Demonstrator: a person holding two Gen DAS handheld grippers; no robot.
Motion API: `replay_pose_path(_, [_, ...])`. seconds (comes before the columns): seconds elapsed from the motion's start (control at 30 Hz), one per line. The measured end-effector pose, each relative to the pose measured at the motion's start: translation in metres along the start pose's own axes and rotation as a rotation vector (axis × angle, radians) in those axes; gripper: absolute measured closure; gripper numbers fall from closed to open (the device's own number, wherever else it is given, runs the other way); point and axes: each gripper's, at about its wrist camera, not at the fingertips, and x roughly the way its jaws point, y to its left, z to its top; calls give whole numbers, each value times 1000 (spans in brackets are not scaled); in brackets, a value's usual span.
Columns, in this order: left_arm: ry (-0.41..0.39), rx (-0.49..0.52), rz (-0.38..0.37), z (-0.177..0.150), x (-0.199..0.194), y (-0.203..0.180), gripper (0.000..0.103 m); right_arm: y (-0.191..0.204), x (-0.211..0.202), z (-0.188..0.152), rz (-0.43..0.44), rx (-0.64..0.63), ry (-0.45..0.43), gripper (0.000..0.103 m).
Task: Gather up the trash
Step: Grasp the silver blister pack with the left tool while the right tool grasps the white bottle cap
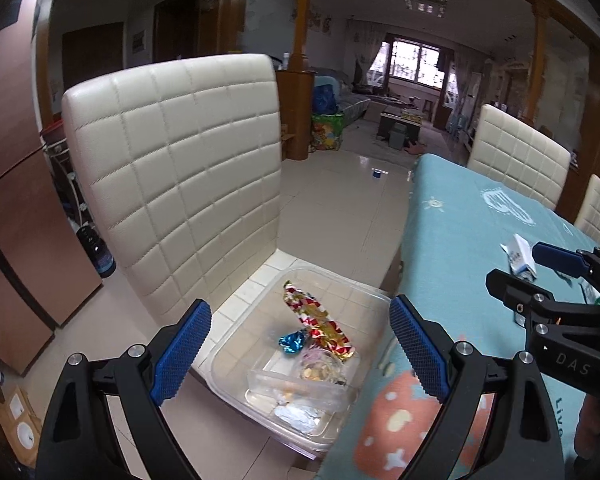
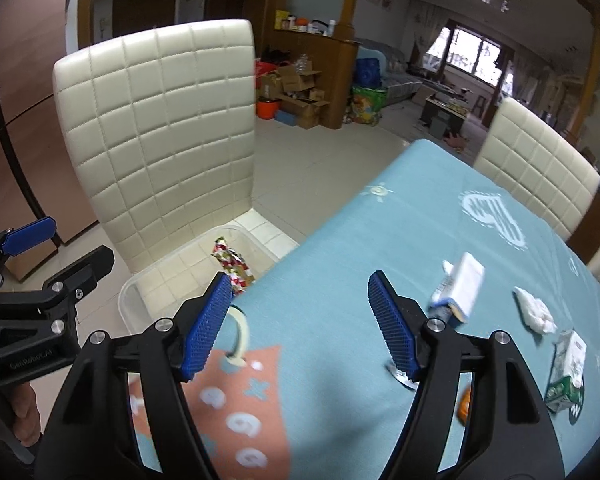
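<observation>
Both tongs gape with nothing between the pads: my left gripper (image 1: 300, 348) hangs over the clear bin (image 1: 236, 344) on the chair (image 1: 172, 160), my right gripper (image 2: 300, 320) over the blue tablecloth (image 2: 332, 240). Wrappers (image 1: 320, 324) already lie in the bin. On the cloth past my right tongs lie a small carton (image 2: 458, 288), a white wad (image 2: 536, 312) and a green-and-white box (image 2: 566, 372).

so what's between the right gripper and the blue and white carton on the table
Nothing: bare blue tablecloth separates the open right gripper from the carton, seen in the right wrist view.
</observation>
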Motion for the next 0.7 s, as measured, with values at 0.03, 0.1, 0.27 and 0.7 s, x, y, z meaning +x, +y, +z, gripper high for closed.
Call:
replay_pose_path(0.03, [-4, 18, -7, 1, -3, -9, 15, -6, -3, -2, -4, 11, -2, 32])
replay_pose_path(0.1, [-5, 38, -24, 1, -6, -20, 15, -22, -11, -9, -12, 44, -1, 32])
replay_pose_path(0.27, [-10, 108, -84, 0, -15, -62, 15, -58, -27, -33, -63, 92, 3, 32])
replay_pose_path(0.7, [33, 322, -271, -16, -22, -199, 15, -177, -44, -128, -176, 314, 154, 32])
